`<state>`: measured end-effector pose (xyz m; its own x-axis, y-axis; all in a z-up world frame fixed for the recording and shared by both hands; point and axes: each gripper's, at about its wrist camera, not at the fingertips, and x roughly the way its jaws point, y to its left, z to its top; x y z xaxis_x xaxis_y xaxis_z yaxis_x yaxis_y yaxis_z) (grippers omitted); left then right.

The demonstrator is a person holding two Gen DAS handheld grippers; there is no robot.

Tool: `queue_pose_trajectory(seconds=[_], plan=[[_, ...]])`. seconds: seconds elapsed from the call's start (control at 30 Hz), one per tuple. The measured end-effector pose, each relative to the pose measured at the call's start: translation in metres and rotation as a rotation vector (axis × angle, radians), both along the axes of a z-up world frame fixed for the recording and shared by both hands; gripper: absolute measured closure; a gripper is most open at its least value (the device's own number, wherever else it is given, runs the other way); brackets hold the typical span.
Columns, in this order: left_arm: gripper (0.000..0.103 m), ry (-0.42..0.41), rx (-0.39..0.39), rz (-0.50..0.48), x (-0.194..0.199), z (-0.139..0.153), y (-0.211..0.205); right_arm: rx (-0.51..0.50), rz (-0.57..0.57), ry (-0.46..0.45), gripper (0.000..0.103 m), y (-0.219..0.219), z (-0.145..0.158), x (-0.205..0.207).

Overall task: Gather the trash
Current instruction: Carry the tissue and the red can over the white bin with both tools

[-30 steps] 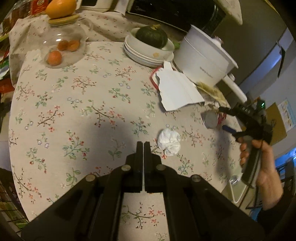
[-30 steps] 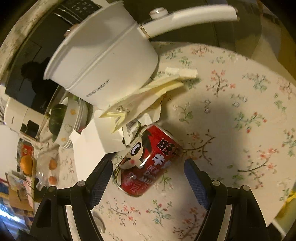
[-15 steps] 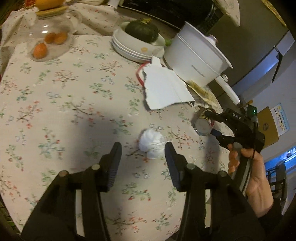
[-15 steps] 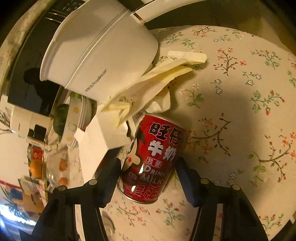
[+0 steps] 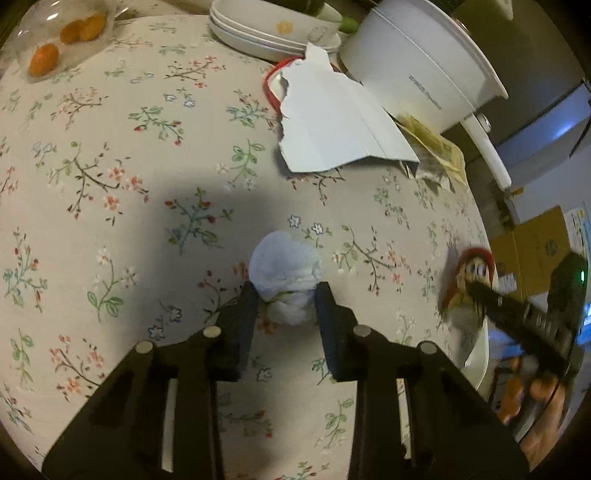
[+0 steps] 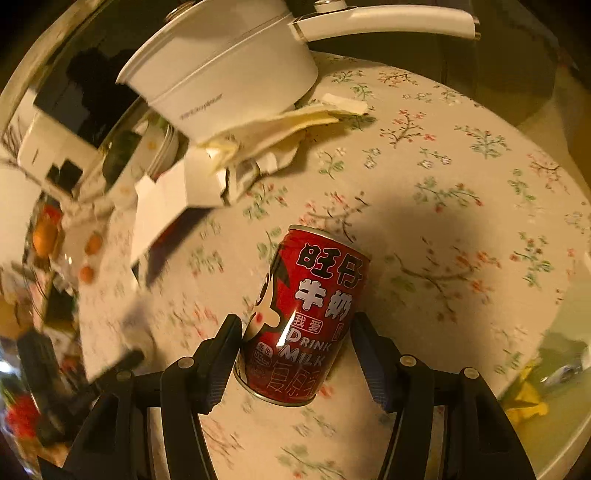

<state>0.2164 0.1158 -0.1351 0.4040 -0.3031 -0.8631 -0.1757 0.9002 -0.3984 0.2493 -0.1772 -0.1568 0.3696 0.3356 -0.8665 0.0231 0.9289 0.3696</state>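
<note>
A crumpled white tissue (image 5: 284,277) lies on the floral tablecloth (image 5: 110,184). My left gripper (image 5: 285,301) is open, with one finger on each side of the tissue's near half. A red milk can (image 6: 306,314) sits between the fingers of my right gripper (image 6: 295,328), which is shut on it and holds it above the cloth. The can (image 5: 471,280) and the right gripper (image 5: 480,291) also show, blurred, at the right of the left wrist view. The tissue shows blurred in the right wrist view (image 6: 136,321).
A torn white paper (image 5: 332,122) and yellowish wrappers (image 5: 432,147) lie beside a white pot (image 5: 417,66) with a long handle (image 6: 388,26). Stacked white bowls (image 5: 266,29) and a glass jar with oranges (image 5: 55,40) stand at the back. The table edge (image 6: 554,406) is at the right.
My left gripper opened and moved forward until its fingers straddle the tissue. My right gripper closed on the can and pulled it away from the pot and papers.
</note>
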Motion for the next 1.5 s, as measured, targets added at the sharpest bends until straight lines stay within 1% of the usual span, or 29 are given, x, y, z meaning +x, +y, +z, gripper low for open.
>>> queue_pose_trajectory(seconds=[0.23, 0.27, 0.53, 0.67, 0.97, 1.17, 1.33, 1.5], plan=[[0.085, -0.025, 0.007, -0.006, -0.002, 0.008, -0.003, -0.021, 0.006, -0.011, 0.041, -0.014, 0.007, -0.019], [0.092, -0.033, 0.008, -0.011, -0.004, 0.011, -0.004, -0.021, 0.006, -0.014, 0.041, -0.015, 0.009, -0.020], [0.092, -0.068, 0.022, -0.045, -0.015, 0.023, -0.015, -0.006, 0.002, -0.045, 0.041, -0.026, 0.030, -0.035], [0.092, -0.083, 0.006, -0.059, -0.022, 0.029, -0.017, 0.013, -0.005, -0.060, 0.041, -0.036, 0.038, -0.042], [0.093, -0.163, -0.022, -0.135, -0.046, 0.060, -0.034, 0.091, -0.061, -0.096, 0.041, -0.081, 0.057, -0.067], [0.093, -0.211, -0.039, -0.231, -0.058, 0.076, -0.070, 0.061, -0.095, -0.112, 0.041, -0.123, 0.064, -0.083], [0.093, -0.239, -0.050, -0.330, -0.061, 0.082, -0.118, 0.026, -0.146, -0.077, 0.041, -0.165, 0.053, -0.099], [0.093, -0.233, -0.054, -0.409, -0.060, 0.078, -0.164, 0.001, -0.172, -0.051, 0.041, -0.197, 0.043, -0.114]])
